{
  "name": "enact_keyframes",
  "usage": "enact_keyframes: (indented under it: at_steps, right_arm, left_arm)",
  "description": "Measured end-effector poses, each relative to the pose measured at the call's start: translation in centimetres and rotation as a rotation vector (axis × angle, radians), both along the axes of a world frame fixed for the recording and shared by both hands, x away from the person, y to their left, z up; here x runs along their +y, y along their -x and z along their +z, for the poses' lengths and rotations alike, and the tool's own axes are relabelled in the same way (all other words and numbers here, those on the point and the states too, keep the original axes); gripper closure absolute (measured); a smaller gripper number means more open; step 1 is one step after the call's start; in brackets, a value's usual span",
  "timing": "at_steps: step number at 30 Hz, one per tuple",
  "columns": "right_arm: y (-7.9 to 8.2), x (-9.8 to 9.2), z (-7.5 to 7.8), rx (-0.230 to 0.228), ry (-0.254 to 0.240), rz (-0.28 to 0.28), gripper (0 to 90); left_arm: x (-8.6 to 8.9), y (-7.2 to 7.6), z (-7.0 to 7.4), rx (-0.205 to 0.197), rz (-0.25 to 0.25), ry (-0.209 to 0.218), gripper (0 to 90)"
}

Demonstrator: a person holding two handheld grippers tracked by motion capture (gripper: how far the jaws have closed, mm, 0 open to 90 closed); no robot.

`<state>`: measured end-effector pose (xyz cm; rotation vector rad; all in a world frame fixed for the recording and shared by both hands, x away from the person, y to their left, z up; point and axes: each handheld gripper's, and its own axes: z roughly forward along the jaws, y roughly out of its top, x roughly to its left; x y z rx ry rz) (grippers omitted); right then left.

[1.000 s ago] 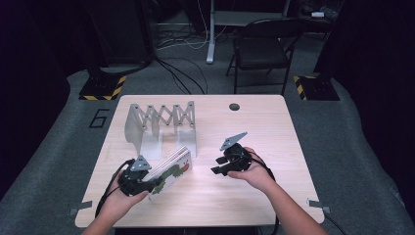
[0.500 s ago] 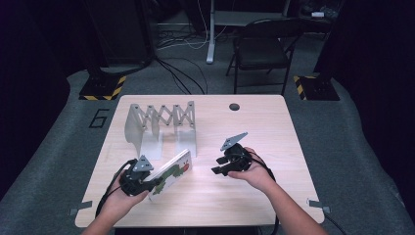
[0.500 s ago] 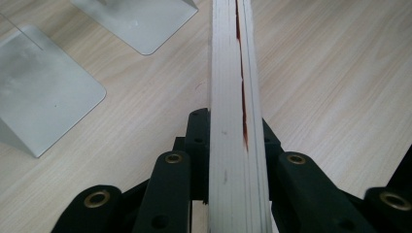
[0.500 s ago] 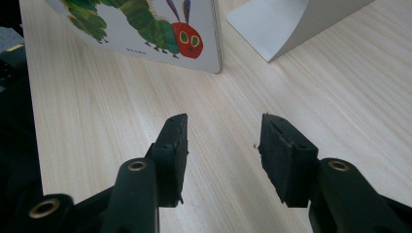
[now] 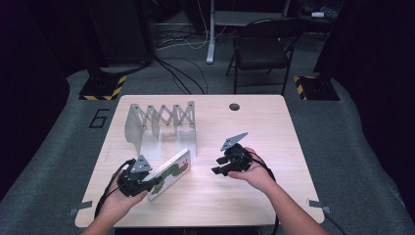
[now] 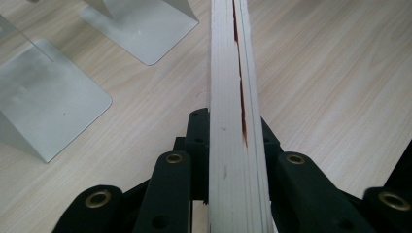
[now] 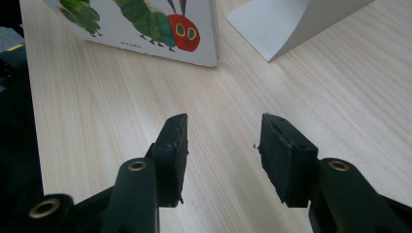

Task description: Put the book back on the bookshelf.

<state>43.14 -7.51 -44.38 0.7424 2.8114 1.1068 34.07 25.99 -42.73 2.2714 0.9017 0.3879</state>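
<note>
A white board book (image 5: 171, 172) with a green caterpillar on its cover stands tilted on its long edge near the table's front left. My left gripper (image 5: 155, 182) is shut on its near end. In the left gripper view the book's page edges (image 6: 233, 73) run straight up between the two jaws, whose pads press both sides. My right gripper (image 5: 216, 166) rests to the right of the book, a hand's width away, open and holding nothing. In the right gripper view its jaws (image 7: 222, 136) point at bare wood, with the book's cover (image 7: 145, 19) farther ahead.
An expanding metal book rack (image 5: 161, 120) with several upright plates stands behind the book; its base plates (image 6: 43, 102) lie left of the book, and one (image 7: 277, 24) is beyond the right jaws. The wooden table (image 5: 274, 147) has a cable hole (image 5: 234, 106). A folding chair (image 5: 259, 49) stands beyond it.
The left jaws have closed onto the book's near end, and the book now stands a little more upright. The right gripper has stayed where it was.
</note>
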Motion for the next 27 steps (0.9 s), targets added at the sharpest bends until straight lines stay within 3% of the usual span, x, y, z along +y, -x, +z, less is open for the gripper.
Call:
enact_keyframes:
  at_steps: [16,17,27]
  right_arm:
    - [0.0,0.0,0.0,-0.011,0.0,0.006,53.3]
    - [0.1,0.0,0.0,-0.004,-0.002,-0.001,53.3]
    - [0.1,0.1,-0.1,-0.015,-0.008,0.0,53.3]
  left_arm:
    - [1.7,0.3,1.6,-0.014,0.032,0.007,75.6]
    - [1.8,0.4,1.6,-0.028,0.043,0.01,75.7]
    - [3.3,0.6,2.1,-0.022,0.074,0.01,75.6]
